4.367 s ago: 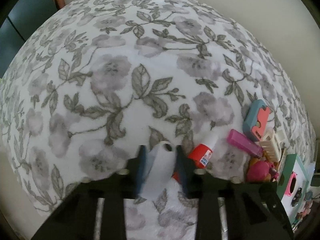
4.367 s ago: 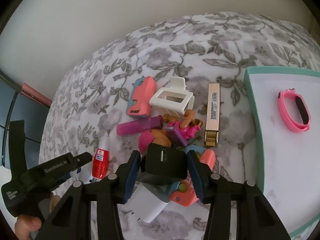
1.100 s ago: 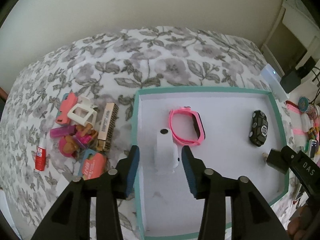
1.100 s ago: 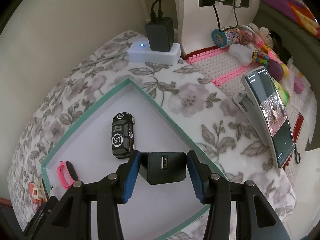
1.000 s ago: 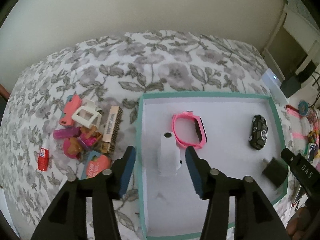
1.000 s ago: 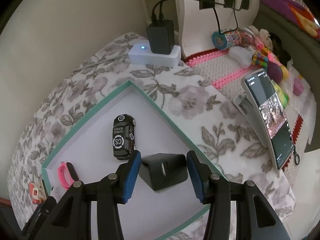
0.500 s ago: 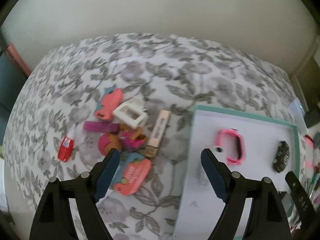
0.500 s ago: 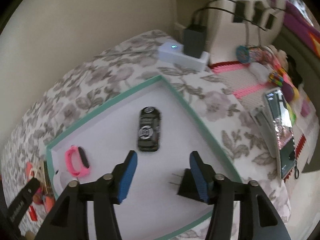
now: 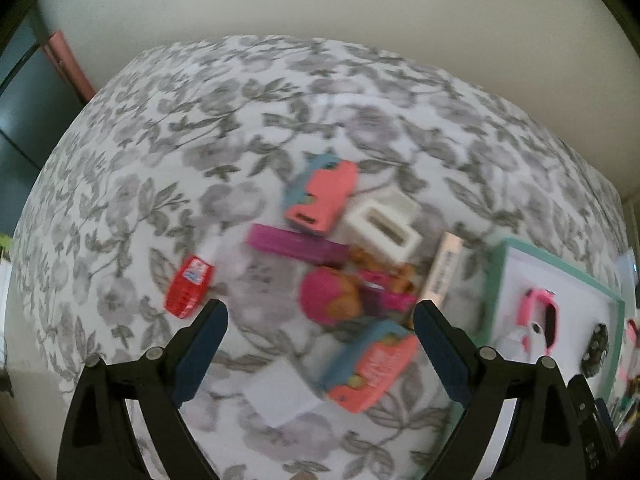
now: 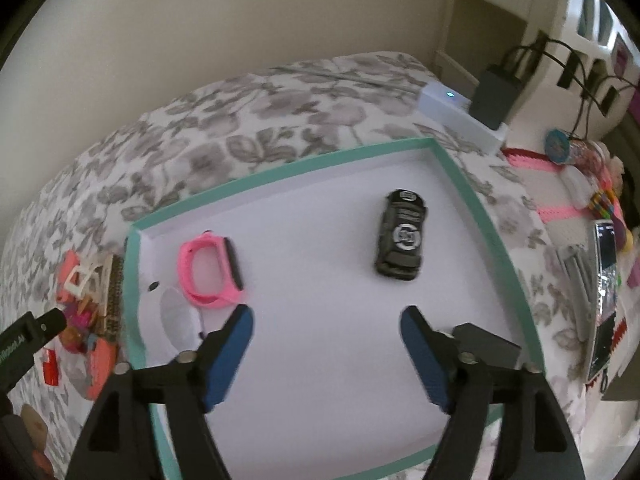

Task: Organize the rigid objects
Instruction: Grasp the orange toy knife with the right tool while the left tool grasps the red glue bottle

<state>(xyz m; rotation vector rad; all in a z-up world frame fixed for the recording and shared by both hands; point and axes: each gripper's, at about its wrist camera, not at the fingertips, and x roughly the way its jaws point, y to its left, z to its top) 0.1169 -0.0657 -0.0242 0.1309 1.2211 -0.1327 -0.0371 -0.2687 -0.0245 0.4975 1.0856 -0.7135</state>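
Note:
My left gripper point(image 9: 320, 320) is open and empty above a pile of small objects on the floral cloth: a red glue bottle point(image 9: 188, 286), a purple bar point(image 9: 296, 246), a coral and blue clip point(image 9: 324, 202), a white holder point(image 9: 382, 226), a pink doll toy point(image 9: 340, 294) and a coral tag point(image 9: 372, 368). My right gripper point(image 10: 326, 320) is open and empty over the teal-rimmed white tray point(image 10: 280, 170). The tray holds a pink band point(image 10: 210, 272), a black toy car point(image 10: 402, 236), a white cylinder point(image 10: 172, 316) and a black charger point(image 10: 486, 342) by my right finger.
The tray's corner point(image 9: 560, 268) shows at the right of the left wrist view. A white power strip with a black adapter point(image 10: 464, 114) lies beyond the tray. A phone on a stand point(image 10: 604, 292) and small toys sit to the right. A wall backs the bed.
Both grippers opened and let go: the white cylinder and the black charger now lie in the tray. My left gripper swung left over the pile; my right gripper pulled back.

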